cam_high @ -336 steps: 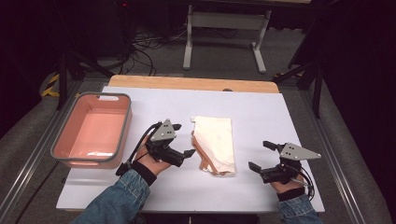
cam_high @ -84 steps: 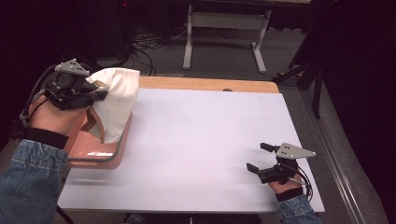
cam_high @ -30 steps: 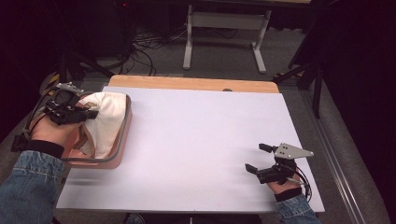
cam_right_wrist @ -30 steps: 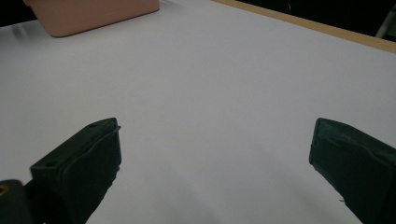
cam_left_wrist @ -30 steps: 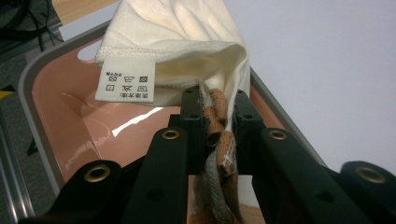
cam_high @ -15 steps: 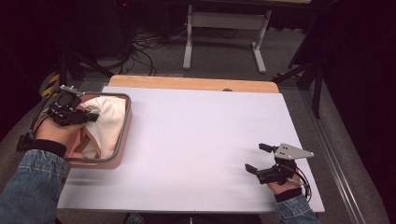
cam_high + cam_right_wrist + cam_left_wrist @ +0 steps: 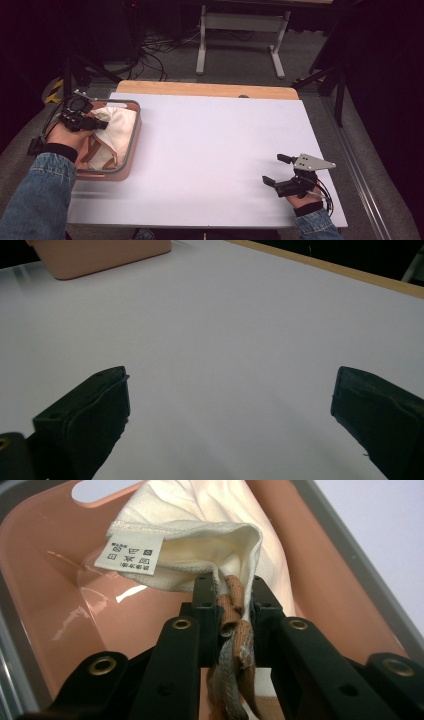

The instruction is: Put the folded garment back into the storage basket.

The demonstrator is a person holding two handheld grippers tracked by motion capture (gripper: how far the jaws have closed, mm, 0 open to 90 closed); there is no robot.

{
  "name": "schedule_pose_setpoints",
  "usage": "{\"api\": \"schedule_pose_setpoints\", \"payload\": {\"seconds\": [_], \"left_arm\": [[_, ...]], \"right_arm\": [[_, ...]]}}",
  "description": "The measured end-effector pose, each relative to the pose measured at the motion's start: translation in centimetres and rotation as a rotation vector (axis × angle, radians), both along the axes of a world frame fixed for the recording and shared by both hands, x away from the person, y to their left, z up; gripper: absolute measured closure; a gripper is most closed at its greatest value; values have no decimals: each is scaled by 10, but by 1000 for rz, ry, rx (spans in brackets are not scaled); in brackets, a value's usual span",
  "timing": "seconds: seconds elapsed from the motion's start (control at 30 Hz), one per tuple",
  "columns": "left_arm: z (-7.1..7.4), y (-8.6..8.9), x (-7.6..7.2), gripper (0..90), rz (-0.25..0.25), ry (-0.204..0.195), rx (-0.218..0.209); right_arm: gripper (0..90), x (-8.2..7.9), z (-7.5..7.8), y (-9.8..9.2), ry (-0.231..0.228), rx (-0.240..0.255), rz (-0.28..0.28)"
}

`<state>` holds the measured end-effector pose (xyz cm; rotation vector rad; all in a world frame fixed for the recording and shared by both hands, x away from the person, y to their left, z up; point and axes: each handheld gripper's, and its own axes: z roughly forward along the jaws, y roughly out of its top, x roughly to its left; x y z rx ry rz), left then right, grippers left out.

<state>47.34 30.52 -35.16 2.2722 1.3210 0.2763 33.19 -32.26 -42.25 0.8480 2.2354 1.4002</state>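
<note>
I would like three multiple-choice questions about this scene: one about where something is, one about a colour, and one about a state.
1. Where is the white cloth bag?
A. inside the pink tub
B. on the middle of the table
C. on the floor

2. What colour are the bag's straps?
A. blue
B. brown
C. green

3. How is the right gripper?
A. shut on the bag
B. shut on nothing
C. open, holding nothing

Answers:
1. A, since the high view shows the bag lying in the pink tub at the table's left edge.
2. B, since the left gripper view shows brown webbing pinched in the left gripper.
3. C, since the right gripper view shows its fingers wide apart over the bare white table.
</note>
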Motion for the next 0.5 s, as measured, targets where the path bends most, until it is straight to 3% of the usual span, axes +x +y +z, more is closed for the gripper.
{"api": "schedule_pose_setpoints", "payload": {"seconds": [0.5], "left_arm": [[-16, 8, 17, 781, 62, 60, 4]], "right_arm": [[29, -1, 0, -1, 3, 3, -2]]}}
